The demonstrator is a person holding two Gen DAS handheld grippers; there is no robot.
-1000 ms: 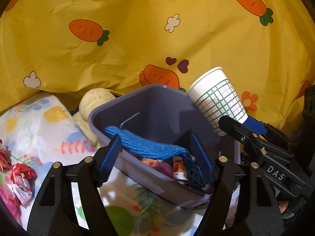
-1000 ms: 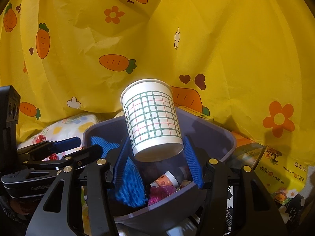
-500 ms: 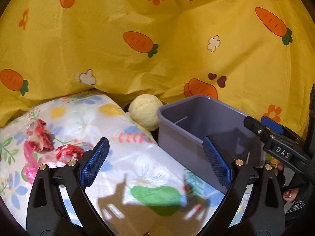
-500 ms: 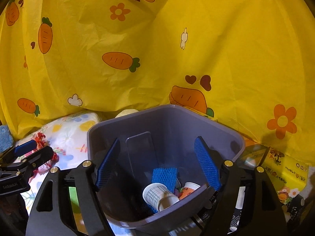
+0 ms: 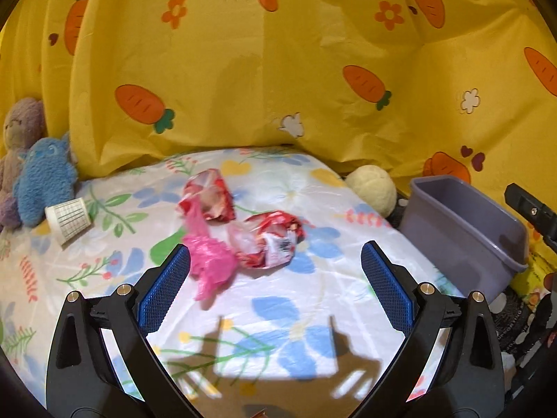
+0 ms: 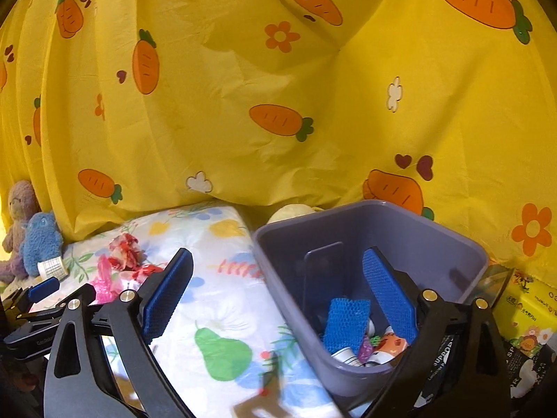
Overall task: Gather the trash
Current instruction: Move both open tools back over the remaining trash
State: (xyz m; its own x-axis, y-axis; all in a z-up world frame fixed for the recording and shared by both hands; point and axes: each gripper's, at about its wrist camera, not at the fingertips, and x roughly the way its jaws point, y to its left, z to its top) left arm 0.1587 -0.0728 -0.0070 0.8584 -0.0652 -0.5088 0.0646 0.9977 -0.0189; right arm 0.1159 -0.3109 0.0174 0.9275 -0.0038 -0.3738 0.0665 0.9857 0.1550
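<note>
**A:** Left wrist view first: what is your left claw (image 5: pixel 275 278) doing?

**B:** It hangs wide apart over the flowered sheet (image 5: pixel 313 313) with nothing between its blue pads (image 5: pixel 163 292). Just ahead lie two crumpled red wrappers (image 5: pixel 268 244), and a pink plastic scrap (image 5: pixel 209 261) touches the nearer one. A checked paper cup (image 5: pixel 69 216) lies on its side further left, against a blue plush toy (image 5: pixel 43 184).

**A:** And the bin?

**B:** The grey bin (image 5: pixel 463 230) stands off the sheet's right edge, just beside a pale yellow ball (image 5: pixel 372 191).

**A:** Your right claw?

**B:** My right claw (image 6: pixel 276 296) is also spread wide and holds nothing. One pad (image 6: pixel 167 296) is over the sheet, the other over the bin (image 6: pixel 435 240). Inside the bin I see a blue mesh piece (image 6: pixel 346 320), a cup and colourful packets. The left claw (image 6: pixel 41 296) shows at the lower left edge.
</note>
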